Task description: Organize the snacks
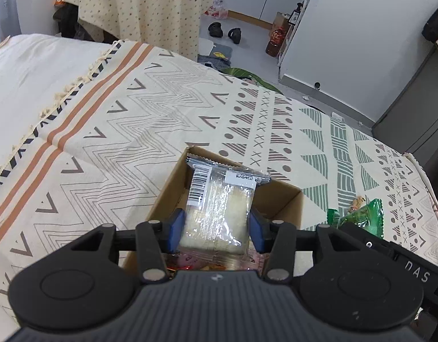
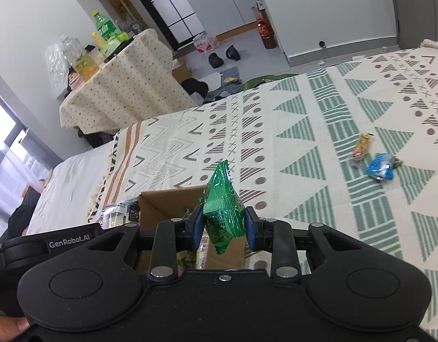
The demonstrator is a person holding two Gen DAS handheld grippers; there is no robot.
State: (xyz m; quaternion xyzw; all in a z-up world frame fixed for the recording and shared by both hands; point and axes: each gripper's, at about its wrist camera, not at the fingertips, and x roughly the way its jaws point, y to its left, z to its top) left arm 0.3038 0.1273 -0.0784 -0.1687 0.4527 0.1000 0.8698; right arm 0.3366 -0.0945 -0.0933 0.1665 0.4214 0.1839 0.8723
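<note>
My left gripper [image 1: 216, 228] is shut on a clear snack packet [image 1: 221, 208] with a barcode label, held over the open cardboard box [image 1: 284, 199] on the patterned bedspread. More wrappers show in the box below it. My right gripper [image 2: 224, 228] is shut on a green snack packet [image 2: 222, 199], also above the cardboard box [image 2: 162, 202]. That green packet [image 1: 361, 216] and the right tool appear at the left view's right edge. The clear packet [image 2: 119, 213] peeks in at the left of the right view.
Two loose snacks lie on the bedspread to the right: a yellow-orange packet [image 2: 361, 148] and a blue packet [image 2: 381, 166]. Beyond the bed stand a cloth-covered table [image 2: 128, 85] with bottles, shoes [image 2: 223, 55] on the floor, and white cabinets.
</note>
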